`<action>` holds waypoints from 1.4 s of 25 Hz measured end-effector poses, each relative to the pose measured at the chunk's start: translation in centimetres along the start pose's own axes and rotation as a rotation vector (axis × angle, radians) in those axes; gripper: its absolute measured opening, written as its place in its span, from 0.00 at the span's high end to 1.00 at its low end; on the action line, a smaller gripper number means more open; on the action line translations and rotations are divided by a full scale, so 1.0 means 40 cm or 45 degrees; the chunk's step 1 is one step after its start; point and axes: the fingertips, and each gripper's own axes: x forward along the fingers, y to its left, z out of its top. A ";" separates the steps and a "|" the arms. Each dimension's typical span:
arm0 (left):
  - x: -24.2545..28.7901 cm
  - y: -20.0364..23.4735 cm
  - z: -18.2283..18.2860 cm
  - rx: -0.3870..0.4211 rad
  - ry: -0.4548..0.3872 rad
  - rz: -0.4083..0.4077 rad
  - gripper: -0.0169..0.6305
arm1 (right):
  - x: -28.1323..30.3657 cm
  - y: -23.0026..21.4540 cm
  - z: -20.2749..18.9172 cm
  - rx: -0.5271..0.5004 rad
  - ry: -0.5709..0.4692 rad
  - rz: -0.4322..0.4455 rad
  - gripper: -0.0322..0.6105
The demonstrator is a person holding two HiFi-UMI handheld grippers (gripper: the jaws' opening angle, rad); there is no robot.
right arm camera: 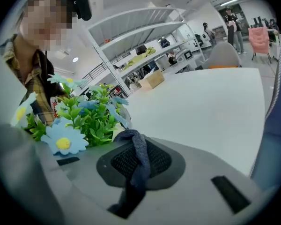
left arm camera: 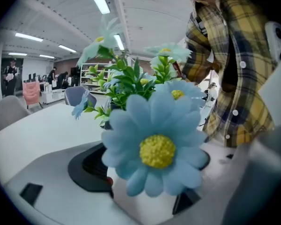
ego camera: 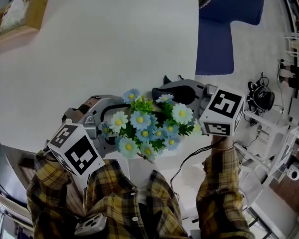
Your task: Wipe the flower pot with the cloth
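The flower pot (left arm camera: 143, 204) is white and holds artificial blue daisies (ego camera: 145, 128) with green leaves; in the head view the blooms hide the pot. My left gripper (left arm camera: 145, 191) is shut on the pot, its dark pads pressing the pot's sides, and one big daisy (left arm camera: 155, 146) fills the left gripper view. In the head view the left gripper (ego camera: 105, 126) sits at the plant's left. My right gripper (right arm camera: 136, 172) is shut on a dark grey-blue cloth (right arm camera: 138, 156), a twisted strip lying over the pad. It hovers at the plant's far right side (ego camera: 165, 91), the flowers (right arm camera: 82, 118) just beyond the jaws.
The plant is held above the near edge of a white table (ego camera: 99, 49). A wooden tissue box (ego camera: 20, 14) stands at the far left corner. A blue chair (ego camera: 224, 24) is beyond the table's right edge, and a white rack (ego camera: 274, 133) is at the right.
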 end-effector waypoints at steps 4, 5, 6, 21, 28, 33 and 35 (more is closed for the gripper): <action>-0.044 -0.002 -0.011 -0.129 -0.059 0.114 0.36 | 0.001 0.018 0.024 0.002 -0.069 -0.067 0.93; -0.053 -0.008 -0.011 -0.161 -0.075 0.160 0.36 | -0.007 0.026 0.023 0.004 -0.086 -0.087 0.93; -0.060 -0.012 -0.011 -0.196 -0.090 0.211 0.36 | -0.017 0.031 0.018 0.013 -0.101 -0.108 0.93; -0.127 -0.066 -0.084 -0.732 -0.276 0.859 0.36 | -0.059 0.075 -0.083 0.285 -0.286 -0.487 0.93; -0.103 -0.115 -0.073 -0.730 -0.294 0.932 0.36 | -0.014 0.161 -0.140 0.412 -0.328 -0.521 0.93; -0.075 -0.140 -0.031 -0.668 -0.287 0.957 0.36 | -0.023 0.232 -0.162 0.439 -0.358 -0.489 0.93; -0.072 -0.138 -0.032 -0.652 -0.275 0.979 0.36 | -0.016 0.240 -0.167 0.439 -0.364 -0.484 0.93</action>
